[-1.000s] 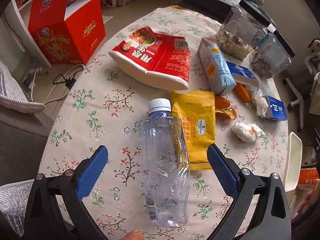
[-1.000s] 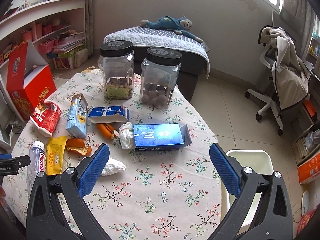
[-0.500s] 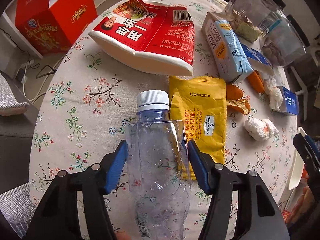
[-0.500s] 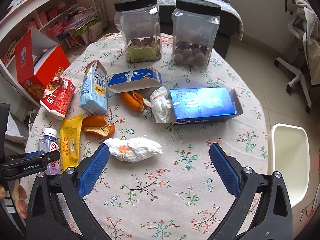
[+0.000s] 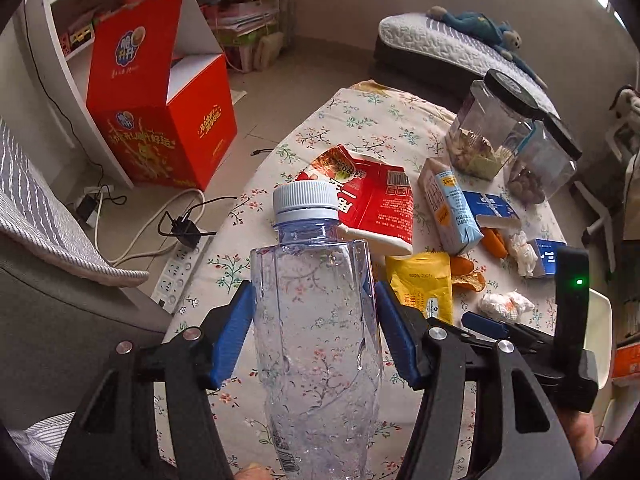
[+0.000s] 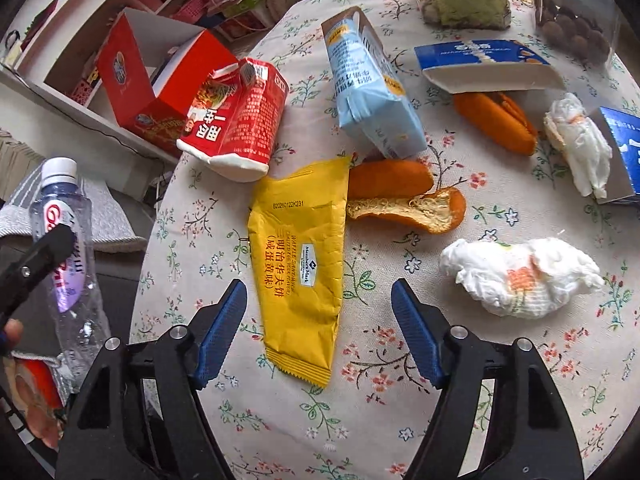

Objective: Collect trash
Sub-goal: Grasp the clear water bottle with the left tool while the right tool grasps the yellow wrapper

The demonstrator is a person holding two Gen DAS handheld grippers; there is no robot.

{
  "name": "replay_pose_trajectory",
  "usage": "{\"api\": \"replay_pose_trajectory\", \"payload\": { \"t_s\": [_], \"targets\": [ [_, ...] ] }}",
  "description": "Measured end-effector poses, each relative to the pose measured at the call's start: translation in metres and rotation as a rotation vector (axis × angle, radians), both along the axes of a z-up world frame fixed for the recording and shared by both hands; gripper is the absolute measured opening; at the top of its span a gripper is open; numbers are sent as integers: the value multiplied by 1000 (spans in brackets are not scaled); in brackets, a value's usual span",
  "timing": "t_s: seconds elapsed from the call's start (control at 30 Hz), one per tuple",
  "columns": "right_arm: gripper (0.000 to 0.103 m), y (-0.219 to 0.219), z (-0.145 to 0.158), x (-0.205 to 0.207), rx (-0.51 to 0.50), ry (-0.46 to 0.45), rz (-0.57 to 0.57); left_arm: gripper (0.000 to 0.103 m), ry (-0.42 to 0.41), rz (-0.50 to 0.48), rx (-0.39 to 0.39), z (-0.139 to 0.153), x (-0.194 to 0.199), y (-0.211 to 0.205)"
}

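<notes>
My left gripper (image 5: pixel 314 338) is shut on an empty clear plastic bottle (image 5: pixel 316 320) with a white cap and holds it lifted off the table at the left edge. The bottle also shows in the right wrist view (image 6: pixel 68 248). My right gripper (image 6: pixel 318 332) is open and low over a yellow snack wrapper (image 6: pixel 304 256), its fingers either side of the wrapper's lower end. The wrapper also shows in the left wrist view (image 5: pixel 424 284).
On the flowered tablecloth (image 6: pixel 400 400) lie a red carton (image 6: pixel 236 120), a light blue carton (image 6: pixel 372 88), orange peels (image 6: pixel 404 196), crumpled tissues (image 6: pixel 520 276), blue boxes (image 6: pixel 480 64) and two jars (image 5: pixel 492 124). A red box (image 5: pixel 160 112) stands on the floor.
My left gripper closed on the bottle and lifted it off the table. My right gripper moved down and left across the table to the yellow wrapper.
</notes>
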State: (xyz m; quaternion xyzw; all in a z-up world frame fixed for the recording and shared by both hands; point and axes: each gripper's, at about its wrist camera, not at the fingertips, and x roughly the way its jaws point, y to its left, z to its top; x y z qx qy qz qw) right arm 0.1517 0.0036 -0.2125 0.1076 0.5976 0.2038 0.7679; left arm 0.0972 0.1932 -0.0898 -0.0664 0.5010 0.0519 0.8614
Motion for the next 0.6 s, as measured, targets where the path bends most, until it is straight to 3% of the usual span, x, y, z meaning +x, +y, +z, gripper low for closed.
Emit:
{"api": "replay_pose_trajectory", "payload": {
  "t_s": [0.07,0.13,0.3,0.37,0.43,0.6],
  "targets": [
    [58,1,4,-2,-7,-63,23,61,11,-3,-8,-4,2,2],
    [16,3,-1,0,20,-30,54,61,17,-5,-23,-7,3,2],
    [17,0,-1,-2,36,-31,59,61,17,7,-44,-9,4,2],
    [13,0,2,-3,36,-46,60,61,11,11,-43,-8,3,2],
    [2,0,7,-6,31,-66,66,61,11,11,-38,-8,1,2],
    [1,-4,31,-10,17,-151,50,61,2,19,-50,-8,2,4]
  ]
}}
